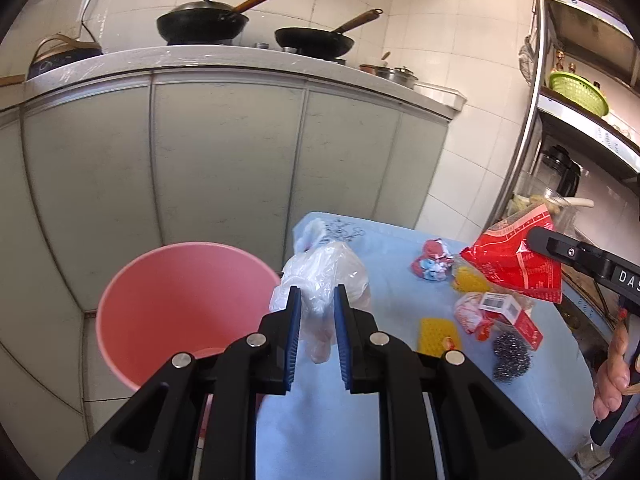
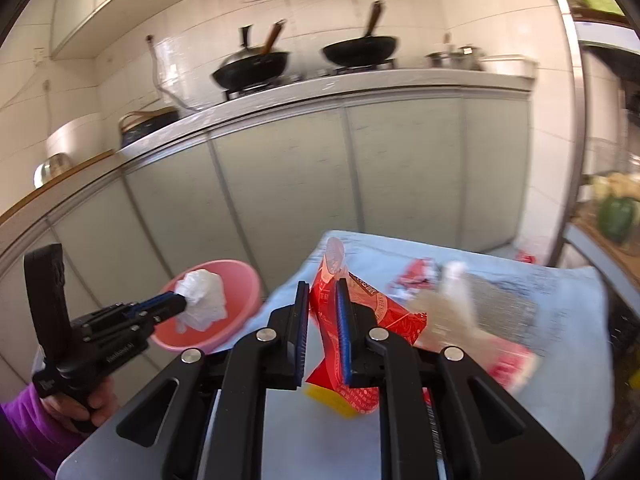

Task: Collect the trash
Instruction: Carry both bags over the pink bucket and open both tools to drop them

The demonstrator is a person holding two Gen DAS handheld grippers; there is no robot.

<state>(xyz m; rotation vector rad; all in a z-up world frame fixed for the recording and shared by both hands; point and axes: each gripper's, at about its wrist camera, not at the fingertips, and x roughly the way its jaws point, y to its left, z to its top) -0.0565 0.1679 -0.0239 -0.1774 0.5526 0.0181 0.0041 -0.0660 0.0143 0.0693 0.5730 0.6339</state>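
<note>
The left claw (image 1: 316, 300) was pinched on a crumpled clear plastic bag (image 1: 324, 276), held up at the table (image 1: 400, 236) edge. The pink bin (image 1: 160, 280) lay just left of and below it, mouth up; seen from the right wrist, the bag hung over the bin's mouth. The left claw was judged nearer the bin. The right claw (image 2: 322, 296) was pinched on a red packet (image 2: 352, 344), creased, printed, long axis roughly upright, above the table, well right of the bin.

We're looking forward along both grippers, close over the blue-clothed table (image 1: 400, 280), toward the cabinet counter (image 2: 320, 92); both views share the pink bin (image 1: 180, 292) and stove pans (image 2: 252, 68).
</note>
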